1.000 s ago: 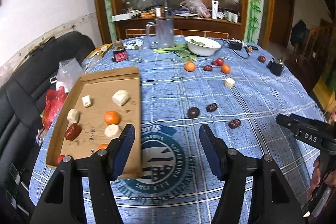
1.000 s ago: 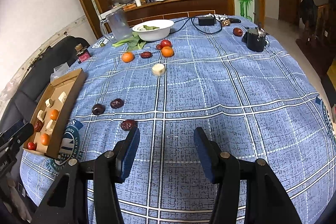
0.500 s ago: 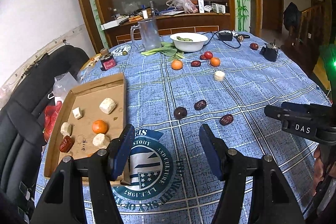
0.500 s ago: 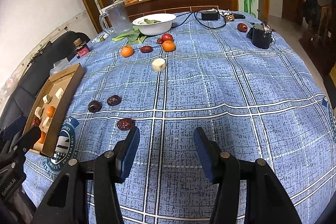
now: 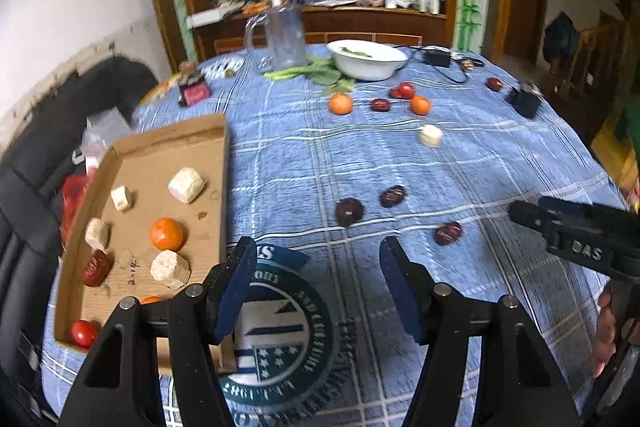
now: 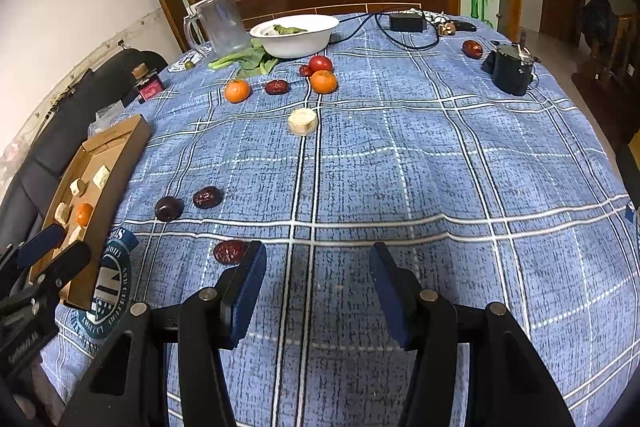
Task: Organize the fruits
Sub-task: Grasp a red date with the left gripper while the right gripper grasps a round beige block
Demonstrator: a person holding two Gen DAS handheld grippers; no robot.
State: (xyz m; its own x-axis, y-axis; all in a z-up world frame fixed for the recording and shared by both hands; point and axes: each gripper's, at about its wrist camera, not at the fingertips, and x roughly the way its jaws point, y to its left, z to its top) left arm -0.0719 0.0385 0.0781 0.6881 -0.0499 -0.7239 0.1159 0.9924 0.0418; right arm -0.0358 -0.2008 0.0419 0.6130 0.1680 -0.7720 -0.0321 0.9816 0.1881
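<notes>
A cardboard tray [image 5: 218, 163] at the table's left holds an orange [image 5: 167, 233], pale chunks, a red date and a small tomato [image 5: 83, 333]; it also shows in the right wrist view [image 6: 120, 163]. Loose on the blue cloth lie three dark dates [image 6: 230, 251] [image 6: 207, 197] [image 6: 168, 208], a pale chunk [image 6: 302, 121], two oranges [image 6: 237, 91] [image 6: 323, 81] and a tomato [image 6: 320, 63]. My left gripper [image 5: 316, 267] is open and empty, beside the tray's near corner. My right gripper [image 6: 316, 267] is open and empty, just right of the nearest date.
A white bowl [image 6: 296, 35] with greens, a clear jug [image 6: 218, 23], leafy greens [image 6: 250, 59], a small red bottle [image 6: 148, 87], a black device [image 6: 512, 71] and cables stand at the far side. A black sofa [image 5: 36, 155] is left of the table.
The left gripper has swung back left and lower, so the tray looks closer. The right gripper has moved forward a little toward the nearest date. Both stay open.
</notes>
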